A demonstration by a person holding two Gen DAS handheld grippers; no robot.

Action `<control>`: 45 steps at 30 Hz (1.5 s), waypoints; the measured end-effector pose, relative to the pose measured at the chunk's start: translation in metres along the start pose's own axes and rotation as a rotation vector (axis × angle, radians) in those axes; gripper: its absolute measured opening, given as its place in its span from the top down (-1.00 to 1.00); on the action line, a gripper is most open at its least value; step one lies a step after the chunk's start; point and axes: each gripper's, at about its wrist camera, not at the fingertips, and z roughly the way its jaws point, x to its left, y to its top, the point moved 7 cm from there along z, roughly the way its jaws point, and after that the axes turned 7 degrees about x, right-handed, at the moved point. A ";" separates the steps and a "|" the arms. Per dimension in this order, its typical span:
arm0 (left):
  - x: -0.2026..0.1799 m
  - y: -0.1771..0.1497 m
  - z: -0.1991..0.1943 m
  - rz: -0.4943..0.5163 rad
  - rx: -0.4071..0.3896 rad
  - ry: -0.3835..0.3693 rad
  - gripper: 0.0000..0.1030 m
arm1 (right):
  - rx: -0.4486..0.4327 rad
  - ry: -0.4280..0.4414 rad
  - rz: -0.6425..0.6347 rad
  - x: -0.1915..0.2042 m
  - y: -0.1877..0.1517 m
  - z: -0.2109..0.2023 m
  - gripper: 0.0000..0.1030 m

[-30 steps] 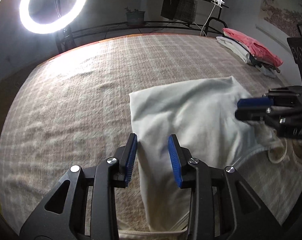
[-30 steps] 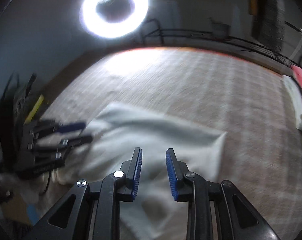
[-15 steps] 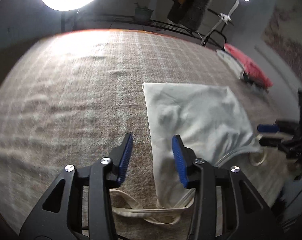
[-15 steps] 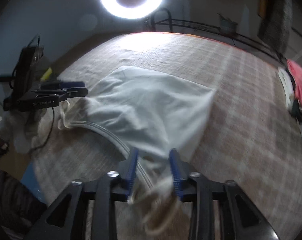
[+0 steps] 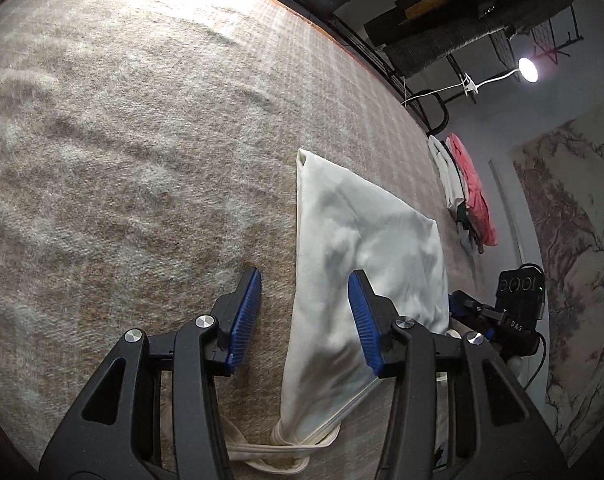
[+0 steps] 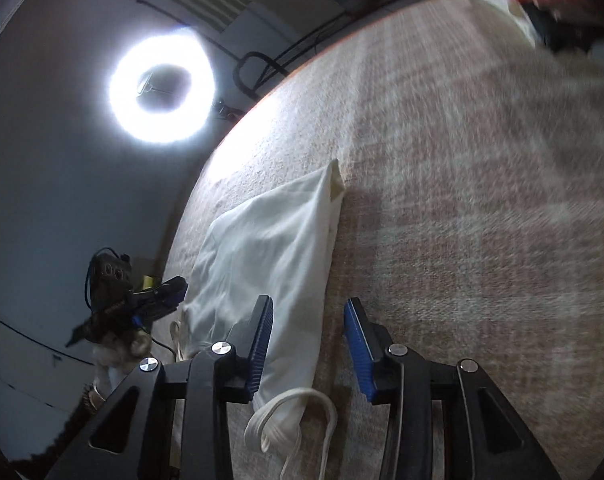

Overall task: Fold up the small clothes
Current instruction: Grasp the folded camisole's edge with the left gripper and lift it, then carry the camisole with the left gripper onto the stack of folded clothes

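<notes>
Left gripper [image 5: 304, 304]: lower centre of the left wrist view, jaws apart. The garment's edge lies between the blue pads but neither pad presses on it; nothing is held.
Right gripper [image 6: 307, 330]: lower centre of the right wrist view. The jaws have just been closing a little but stand apart. Cloth lies under the left pad and blanket shows in the gap; no grip.
Straps [image 5: 262, 450]: pale, ribbon-like loops bunched at the near end of the garment, at the bottom of both views, partly hidden behind the gripper bodies.
White garment [image 5: 362, 248]: a small cream top with thin straps, lying on the blanket in the lower middle of each view and running away from the grippers. It is already folded narrow lengthwise, with soft ridges down its middle and one far corner slightly turned up.
Step in hand: by my reading, taking the near strap end to fold it toward the far edge.
Doing it well: tuck the loose straps onto the body first, pinch both near corners through every layer, lift both sides evenly, and lay the near end square on the far hem. The thin cloth is likely to slide or crease if dragged.
Blanket [image 5: 142, 140]: checked beige, woolly, rumpled, filling most of each view.
Folded pile [image 5: 468, 188]: pink and white clothes, at the right, well apart.
Ring light [image 6: 162, 86]: upper left, beyond the bed edge.
</notes>
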 end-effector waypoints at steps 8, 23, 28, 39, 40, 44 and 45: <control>-0.019 0.007 0.018 0.063 0.023 0.015 0.26 | -0.014 0.093 0.045 0.002 0.015 0.018 0.26; -0.070 0.002 0.014 0.260 -0.094 0.221 0.90 | -0.010 -0.211 -0.145 0.050 0.020 0.024 0.91; -0.100 -0.001 0.009 0.336 -0.118 0.234 0.91 | -0.038 -0.284 -0.232 0.071 0.022 0.012 0.92; -0.182 0.018 0.026 0.449 -0.124 0.180 0.91 | -0.130 -0.354 -0.283 0.065 0.034 -0.059 0.92; -0.190 0.020 0.029 0.458 -0.125 0.174 0.91 | -0.142 -0.360 -0.279 0.063 0.037 -0.068 0.92; -0.229 0.033 0.053 0.492 -0.125 0.141 0.92 | -0.191 -0.396 -0.268 0.047 0.052 -0.107 0.92; -0.238 0.036 0.058 0.499 -0.125 0.134 0.92 | -0.202 -0.407 -0.267 0.042 0.056 -0.119 0.92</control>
